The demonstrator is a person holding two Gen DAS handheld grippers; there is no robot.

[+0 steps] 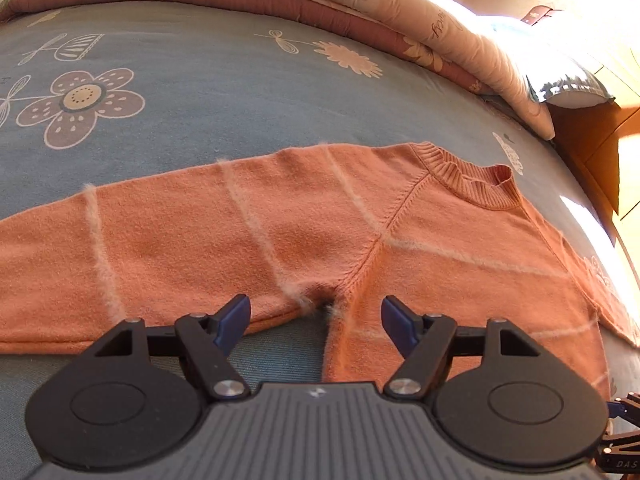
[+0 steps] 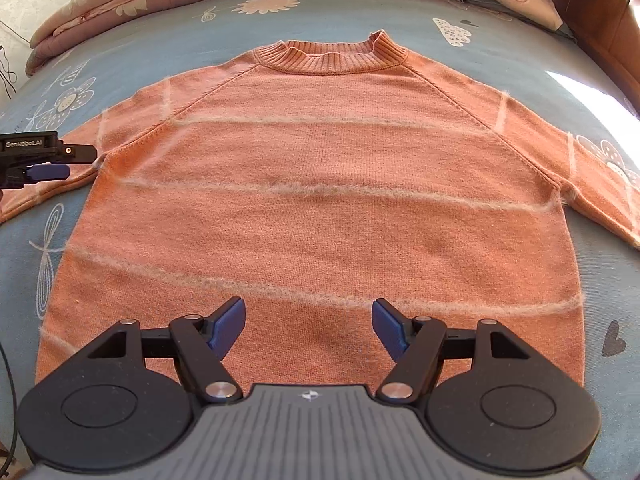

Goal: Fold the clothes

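An orange knit sweater [image 2: 320,168] with pale fuzzy stripes lies flat and spread on the blue bedsheet, ribbed collar [image 2: 332,60] at the far side, both sleeves out to the sides. My right gripper [image 2: 308,328] is open and empty, just above the sweater's lower body. My left gripper [image 1: 316,320] is open and empty at the left armpit [image 1: 326,304], where the left sleeve [image 1: 140,248] meets the body. The left gripper also shows in the right wrist view [image 2: 44,164], at the sweater's left side.
The blue flowered bedsheet [image 1: 200,92] covers the bed. A folded pink floral quilt [image 1: 320,4] lies along the far edge, with a pillow [image 1: 568,88] at the right. A wooden bed frame [image 1: 592,152] stands to the right of the pillow.
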